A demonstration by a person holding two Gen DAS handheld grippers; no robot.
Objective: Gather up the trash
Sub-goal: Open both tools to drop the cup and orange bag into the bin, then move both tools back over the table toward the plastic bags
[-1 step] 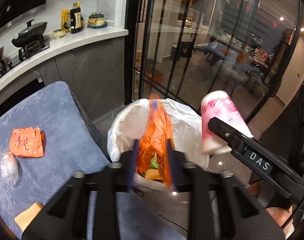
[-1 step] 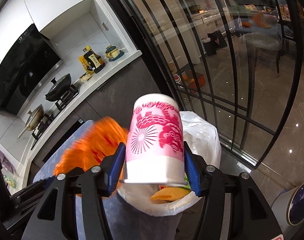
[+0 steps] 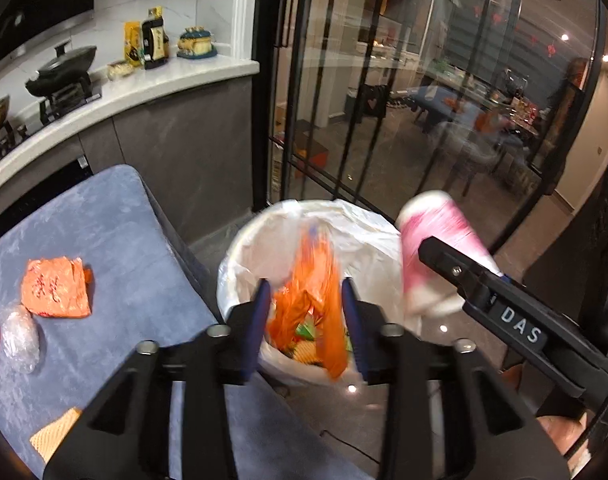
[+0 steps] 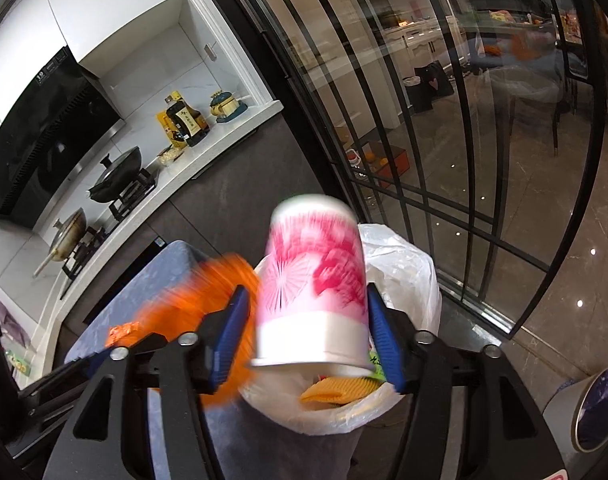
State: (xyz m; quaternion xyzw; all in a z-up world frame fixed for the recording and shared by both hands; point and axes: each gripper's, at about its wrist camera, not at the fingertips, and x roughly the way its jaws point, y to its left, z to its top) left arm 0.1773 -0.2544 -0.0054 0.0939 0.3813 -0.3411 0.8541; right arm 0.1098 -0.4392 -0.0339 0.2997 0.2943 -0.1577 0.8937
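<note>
Both claws hover over a white-lined trash bin (image 3: 264, 248), each with trash between its fingers.

The left gripper (image 3: 307, 316) is spread, a blurred orange wrapper (image 3: 315, 300) loose between its blue pads. The right gripper (image 4: 307, 320) has a pink-and-white paper cup (image 4: 311, 292) upside down between its fingers; whether they pinch it I cannot tell. To the left, a blue cloth (image 3: 116, 240) bears an orange packet (image 3: 56, 288).

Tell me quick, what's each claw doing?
Left claw: open, orange wrapper dropping between its jaws over the bin bag.
Right claw: open, pink cup loose between its jaws.
</note>
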